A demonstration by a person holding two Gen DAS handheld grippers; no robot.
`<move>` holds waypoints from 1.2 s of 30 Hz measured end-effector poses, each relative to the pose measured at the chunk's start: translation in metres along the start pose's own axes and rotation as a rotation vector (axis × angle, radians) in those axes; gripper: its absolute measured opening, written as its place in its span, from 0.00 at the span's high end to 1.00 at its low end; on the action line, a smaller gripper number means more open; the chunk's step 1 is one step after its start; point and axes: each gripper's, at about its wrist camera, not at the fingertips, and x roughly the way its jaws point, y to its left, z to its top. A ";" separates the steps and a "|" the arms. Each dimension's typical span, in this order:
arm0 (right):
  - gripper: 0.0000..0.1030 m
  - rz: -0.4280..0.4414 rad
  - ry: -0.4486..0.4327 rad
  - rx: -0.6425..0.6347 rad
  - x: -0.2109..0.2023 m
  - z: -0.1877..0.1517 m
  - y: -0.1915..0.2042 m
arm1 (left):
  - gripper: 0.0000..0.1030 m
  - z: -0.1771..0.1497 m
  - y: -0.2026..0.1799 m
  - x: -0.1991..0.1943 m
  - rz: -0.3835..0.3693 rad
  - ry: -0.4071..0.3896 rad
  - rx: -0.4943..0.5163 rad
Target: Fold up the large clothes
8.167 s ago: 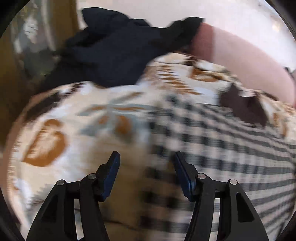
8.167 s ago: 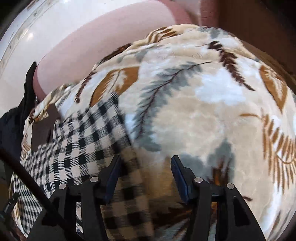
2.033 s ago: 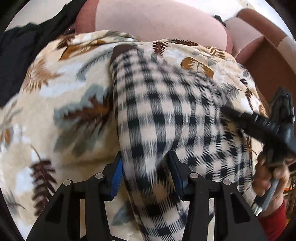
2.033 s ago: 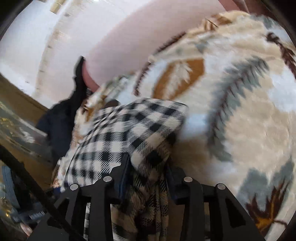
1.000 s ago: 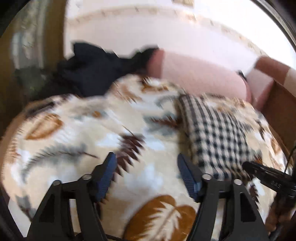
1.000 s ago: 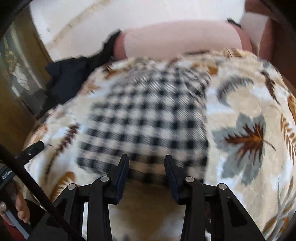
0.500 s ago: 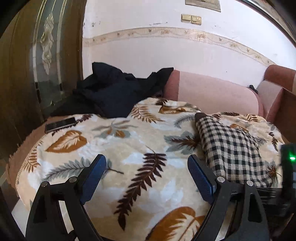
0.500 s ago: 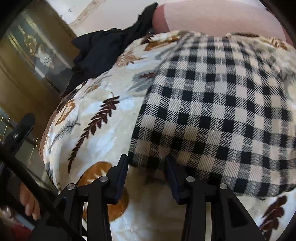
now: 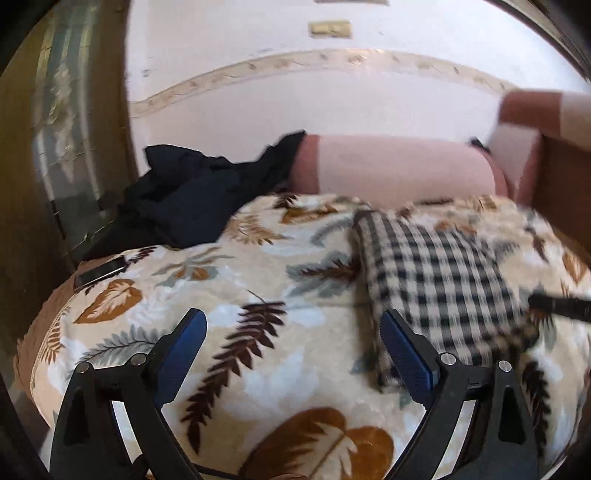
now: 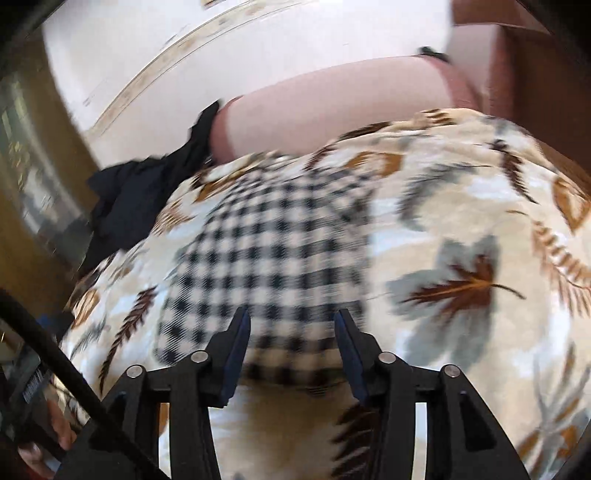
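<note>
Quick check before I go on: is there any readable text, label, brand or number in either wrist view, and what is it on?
None can be read.
Left gripper body, at the lower left edge of the right wrist view: a line of pale lettering, too blurred to read.
Checked garment, leaf-print blanket, phone and wall plate: no lettering visible.

I see my left gripper (image 9: 291, 354) now spread wide and empty over the leaf-print blanket (image 9: 258, 369), its jaws having just been opening. The checked garment (image 9: 436, 280), pinched two seconds ago, now lies folded right of centre. My right gripper (image 10: 291, 354) has let go, jaws just opening, nothing pinched.
</note>
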 end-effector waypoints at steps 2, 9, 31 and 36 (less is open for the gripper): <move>0.49 -0.019 -0.002 0.038 -0.001 0.002 -0.012 | 0.09 -0.004 -0.008 0.001 -0.019 0.013 0.016; 0.48 -0.070 -0.031 0.003 -0.005 0.004 -0.002 | 0.09 -0.011 -0.028 -0.008 -0.071 0.019 0.062; 0.42 -0.200 -0.067 -0.018 -0.056 -0.057 0.010 | 0.09 -0.044 -0.042 -0.063 -0.133 0.118 0.035; 0.41 -0.229 -0.037 -0.016 -0.054 -0.070 0.007 | 0.09 -0.049 -0.047 -0.074 -0.178 0.122 0.035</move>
